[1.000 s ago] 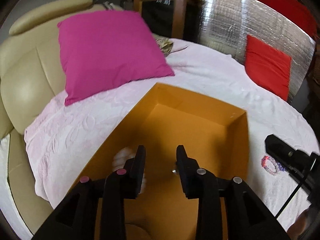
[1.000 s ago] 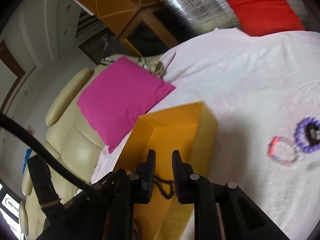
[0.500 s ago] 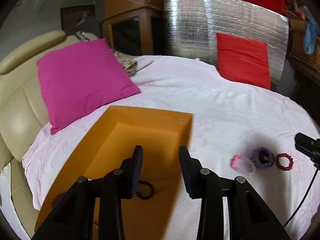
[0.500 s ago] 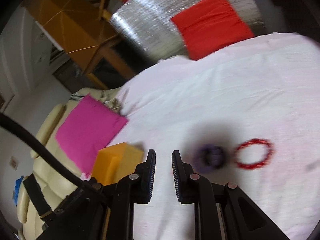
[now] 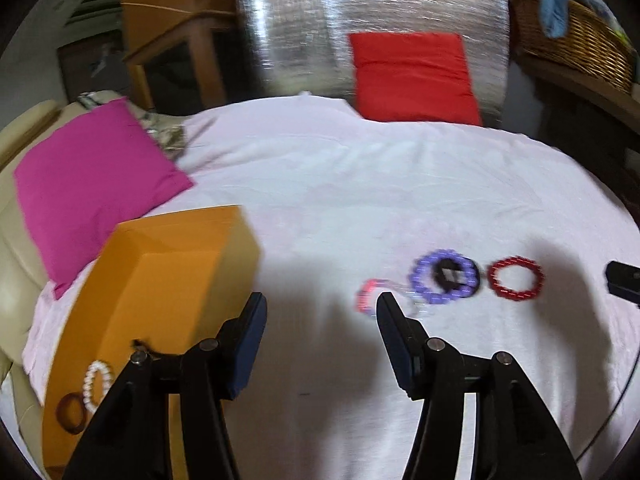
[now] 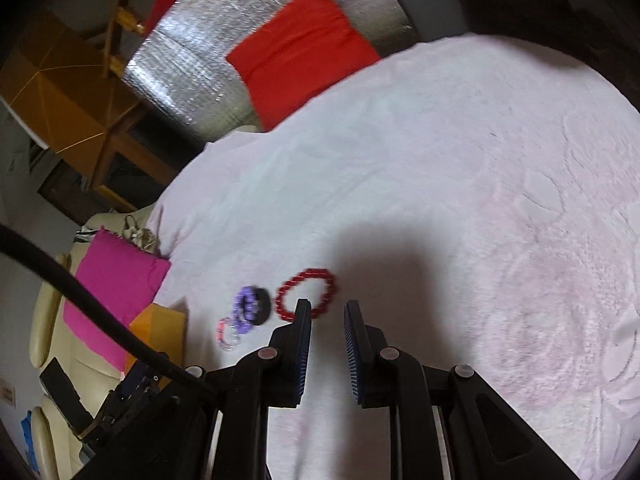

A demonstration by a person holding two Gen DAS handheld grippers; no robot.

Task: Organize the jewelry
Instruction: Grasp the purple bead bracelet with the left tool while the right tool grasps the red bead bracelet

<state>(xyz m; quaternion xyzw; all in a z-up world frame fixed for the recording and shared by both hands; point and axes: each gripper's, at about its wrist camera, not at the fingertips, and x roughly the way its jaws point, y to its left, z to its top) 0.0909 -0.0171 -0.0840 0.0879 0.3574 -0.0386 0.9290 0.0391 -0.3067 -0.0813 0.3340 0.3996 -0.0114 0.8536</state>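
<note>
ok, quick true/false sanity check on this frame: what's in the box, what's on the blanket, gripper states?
1. The white bead bracelet lies inside the orange box. True.
2. The red bead bracelet is in the box. False: it lies on the pink blanket.
3. The left gripper holds a bracelet. False: open, empty.
4. The purple bracelet sits between the pink bracelet and the red one. True.
5. The right gripper is open above the blanket. True.

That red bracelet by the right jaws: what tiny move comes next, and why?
Probably ease the right gripper forward and down over the red bracelet's near edge, then close. Its jaws stand open and empty just short of it, and the orange box already holds other pieces.
</note>
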